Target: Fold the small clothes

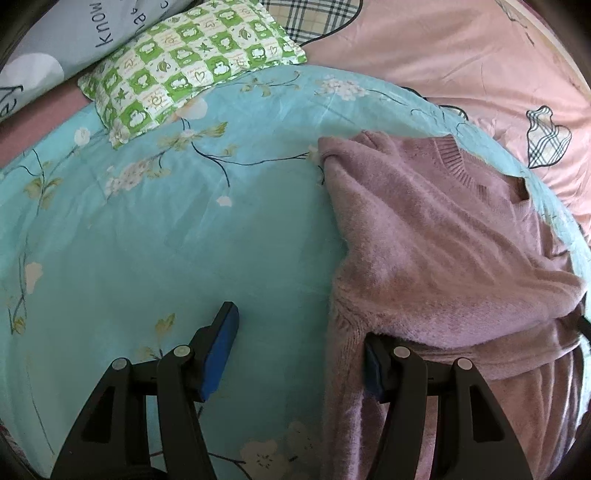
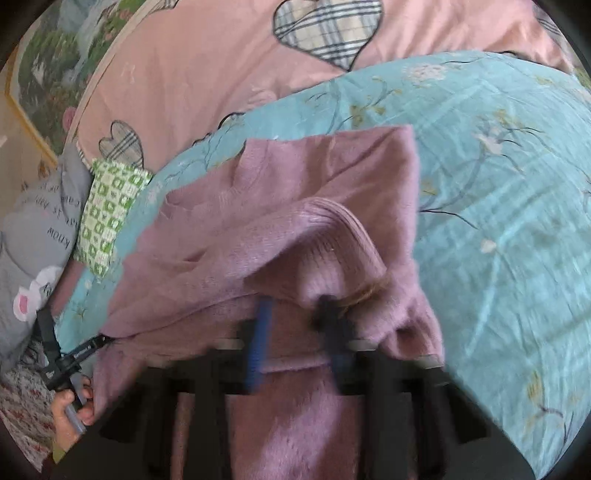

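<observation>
Left gripper (image 1: 299, 350) gapes empty; right gripper (image 2: 299, 317) seems pinching the sweater (image 1: 424, 236) cuff. Better lay that sleeve flat across.

Work surface is a bed. Top layer: turquoise quilt (image 1: 147, 229) with a white blossom and thin dark branch print, lightly creased, filling most of both views. Beyond its far edge lies a pink duvet (image 1: 443, 55) with appliquéd plaid hearts (image 2: 328, 26) outlined in black. At the quilt's far left corner sits a green-and-white checked pillow (image 1: 192, 62) printed with small leaves, stars and hearts. Touching it, a grey cushion (image 1: 74, 33) with dark lettering, only partly legible. In the right wrist view, a framed landscape picture (image 2: 48, 74) hangs on a cream wall beyond the bed. Soft, even daylight; no hard shadows.
</observation>
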Demonstrator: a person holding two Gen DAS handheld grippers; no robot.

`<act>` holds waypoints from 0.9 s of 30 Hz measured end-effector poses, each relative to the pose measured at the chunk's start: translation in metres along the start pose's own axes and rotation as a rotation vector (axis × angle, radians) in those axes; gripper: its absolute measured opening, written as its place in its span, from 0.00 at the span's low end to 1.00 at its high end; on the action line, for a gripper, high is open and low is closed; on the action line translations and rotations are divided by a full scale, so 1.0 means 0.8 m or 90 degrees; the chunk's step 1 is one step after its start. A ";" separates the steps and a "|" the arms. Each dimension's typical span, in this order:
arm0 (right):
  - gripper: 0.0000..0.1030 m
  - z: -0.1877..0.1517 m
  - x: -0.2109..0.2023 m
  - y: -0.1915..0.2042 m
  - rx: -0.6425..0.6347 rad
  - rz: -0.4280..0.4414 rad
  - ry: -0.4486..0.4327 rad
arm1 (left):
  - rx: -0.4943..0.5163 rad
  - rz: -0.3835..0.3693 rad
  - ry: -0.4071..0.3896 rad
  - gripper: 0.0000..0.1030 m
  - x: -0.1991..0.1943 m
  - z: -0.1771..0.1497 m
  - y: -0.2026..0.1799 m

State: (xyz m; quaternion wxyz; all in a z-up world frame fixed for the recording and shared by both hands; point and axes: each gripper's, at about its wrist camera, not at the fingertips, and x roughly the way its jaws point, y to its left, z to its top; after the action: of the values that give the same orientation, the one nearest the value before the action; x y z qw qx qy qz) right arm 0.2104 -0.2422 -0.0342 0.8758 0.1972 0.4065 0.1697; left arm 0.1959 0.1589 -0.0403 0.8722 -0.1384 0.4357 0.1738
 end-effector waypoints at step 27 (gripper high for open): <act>0.07 0.000 -0.099 -0.031 0.038 -0.045 -0.037 | 0.058 -0.095 0.010 0.59 -0.047 -0.027 0.028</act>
State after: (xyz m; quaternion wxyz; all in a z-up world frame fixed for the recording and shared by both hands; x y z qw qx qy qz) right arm 0.1649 -0.3003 0.0047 0.8866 0.2138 0.3921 0.1208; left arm 0.1500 0.1639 -0.0250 0.8847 -0.1319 0.4384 0.0875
